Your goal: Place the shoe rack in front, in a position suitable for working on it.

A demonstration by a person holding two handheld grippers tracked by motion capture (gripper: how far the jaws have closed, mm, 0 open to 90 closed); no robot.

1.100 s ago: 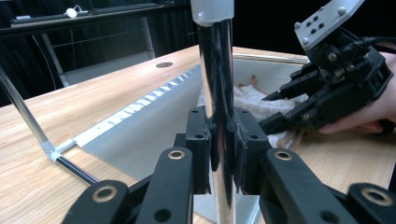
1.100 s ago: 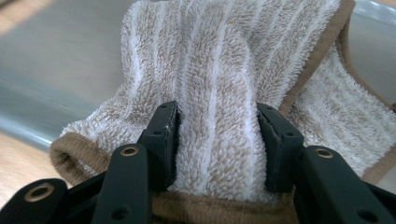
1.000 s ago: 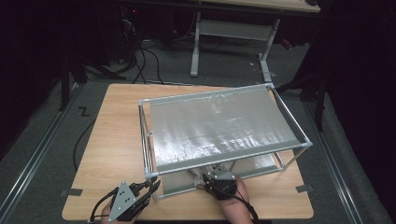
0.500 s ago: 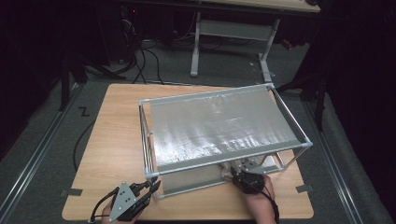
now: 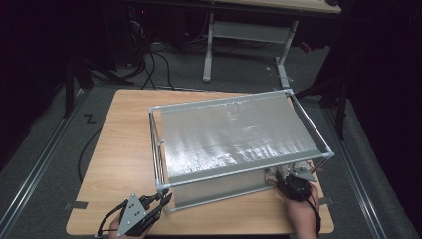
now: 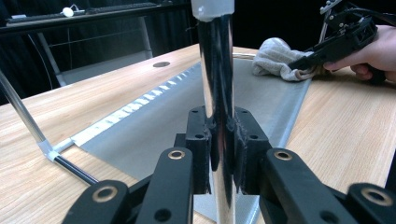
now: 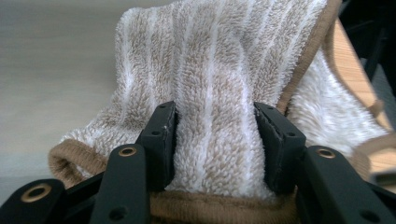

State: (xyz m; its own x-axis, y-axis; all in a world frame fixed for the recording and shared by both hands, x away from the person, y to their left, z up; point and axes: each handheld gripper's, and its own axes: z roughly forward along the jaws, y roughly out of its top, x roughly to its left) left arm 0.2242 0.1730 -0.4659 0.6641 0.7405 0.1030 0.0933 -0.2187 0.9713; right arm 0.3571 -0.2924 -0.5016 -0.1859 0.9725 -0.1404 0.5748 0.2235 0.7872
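While the left gripper (image 5: 160,200) sits at seven o'clock on the table (image 5: 119,149), its jaws pressed together on the upright metal post (image 6: 219,93) at the near left corner of the drying rack (image 5: 239,134), the right gripper (image 5: 281,175) sits at five o'clock, jaws pinching a thick fold of the striped beige towel (image 7: 219,93). Item, towel: bunched beside the rack's near right corner, partly under the grey mesh shelf (image 5: 234,132), on the lower mesh sheet (image 6: 154,135). Item, rack: long axis runs nine to three, top sloping toward the person. Relation for the next move: the towel lies at twelve o'clock from the right gripper, already between its pads; the right hand (image 5: 301,214) is nearer, the left well apart and likely bracing the frame.
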